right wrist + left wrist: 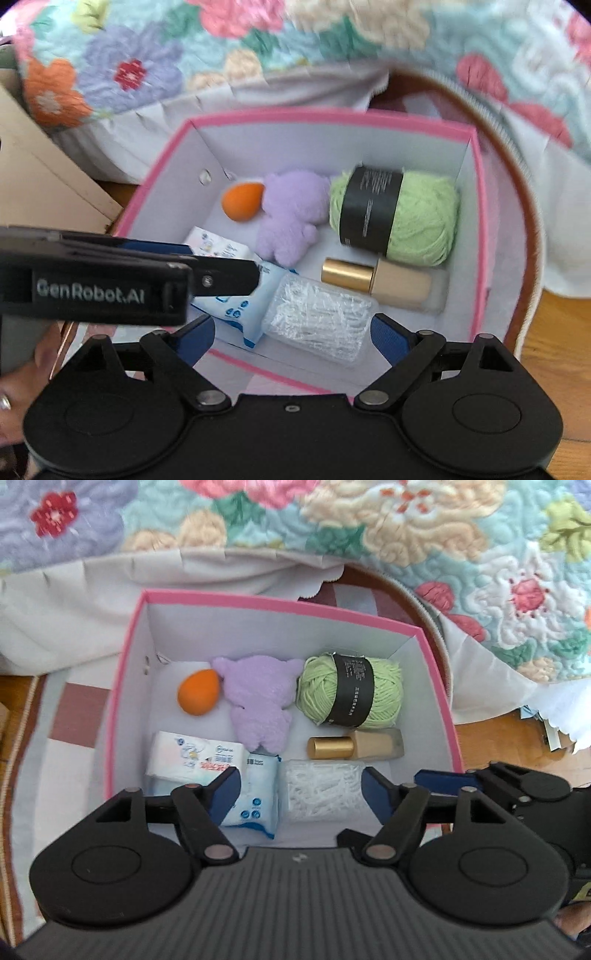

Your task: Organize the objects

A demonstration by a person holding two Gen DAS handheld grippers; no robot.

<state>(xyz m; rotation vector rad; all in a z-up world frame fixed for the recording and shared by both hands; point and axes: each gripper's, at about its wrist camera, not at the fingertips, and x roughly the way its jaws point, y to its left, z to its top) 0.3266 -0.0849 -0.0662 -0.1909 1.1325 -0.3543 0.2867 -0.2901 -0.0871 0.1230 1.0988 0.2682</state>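
A pink-rimmed box (pixel 258 600) with white walls holds an orange sponge egg (pixel 197 692), a purple plush toy (pixel 258 701), a green yarn ball (pixel 351 688) with a black band, a gold-capped bottle (pixel 354 747), a tissue pack (pixel 192 755), a blue-and-white wipes pack (pixel 258 797) and a clear case of white sticks (pixel 321 790). My left gripper (pixel 301 794) hovers open above the wipes pack and the case, holding nothing. My right gripper (pixel 293 336) stands open over the clear case (pixel 317 321), also with nothing in it. The left gripper (pixel 243 277) reaches in from the left.
A floral quilt (pixel 406 528) and a white cloth (pixel 92 602) hang behind the box. A checked mat (pixel 74 716) lies under it on a wooden floor (pixel 561 332). A brown curved rim (pixel 524 221) runs along the right. A cardboard panel (pixel 40 177) stands left, and a hand (pixel 22 380) shows below it.
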